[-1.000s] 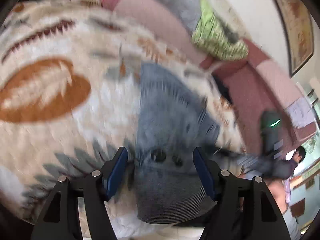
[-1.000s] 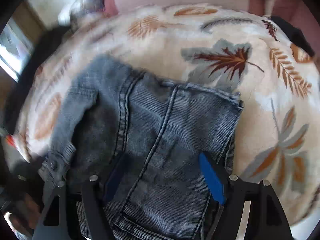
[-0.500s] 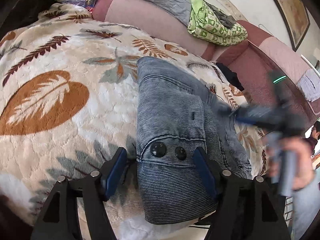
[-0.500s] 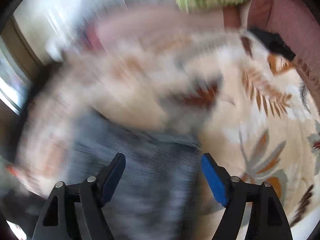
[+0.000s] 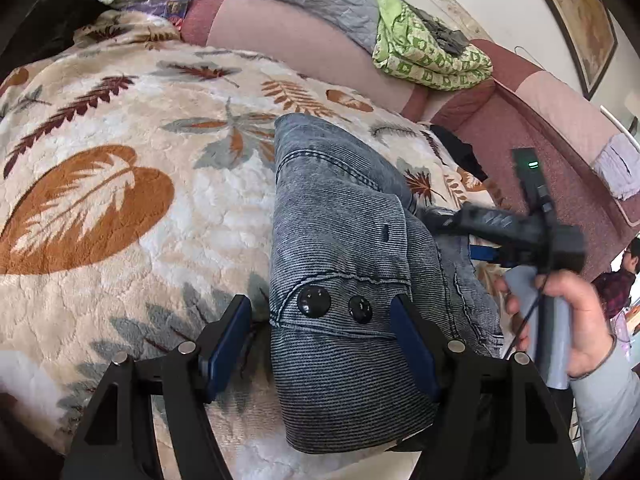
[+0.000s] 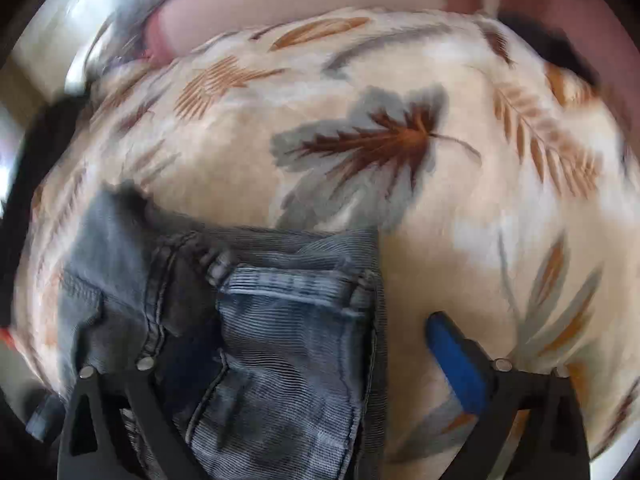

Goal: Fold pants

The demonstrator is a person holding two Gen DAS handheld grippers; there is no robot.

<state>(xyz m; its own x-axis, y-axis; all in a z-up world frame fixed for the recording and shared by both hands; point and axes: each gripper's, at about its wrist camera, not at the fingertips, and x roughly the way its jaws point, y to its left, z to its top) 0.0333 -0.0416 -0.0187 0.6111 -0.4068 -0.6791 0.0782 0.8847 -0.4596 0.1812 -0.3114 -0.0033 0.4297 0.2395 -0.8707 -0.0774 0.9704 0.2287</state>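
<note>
Denim: grey-blue jeans (image 5: 340, 264) lie folded in a compact bundle on the leaf-print blanket (image 5: 120, 184), waistband end with two dark buttons (image 5: 314, 300) nearest the left camera.
Left gripper (image 5: 320, 340): jaws wide, one blue pad on either side of the waistband; no pad seen pressing the cloth.
Right gripper (image 6: 320, 354): jaws wide; right finger (image 6: 456, 356) sits over bare blanket just beside the jeans' edge, left finger dark against the denim and hard to make out.
Hidden: near end of the bundle drops out of sight below the left gripper's frame; whether the fingers touch the fabric cannot be told.
Blur: right wrist view smeared throughout, sharp only around a back pocket (image 6: 288, 320).
Left view only: right gripper (image 5: 512, 232) seen from outside, blurred, with the hand (image 5: 576, 320) around its handle; green patterned cloth (image 5: 428, 60) on the pink sofa back (image 5: 300, 44); a person (image 5: 624, 276) at the far right edge.
Right view only: pocket seams and belt loop, red-brown leaf (image 6: 372, 140) beyond the jeans.
</note>
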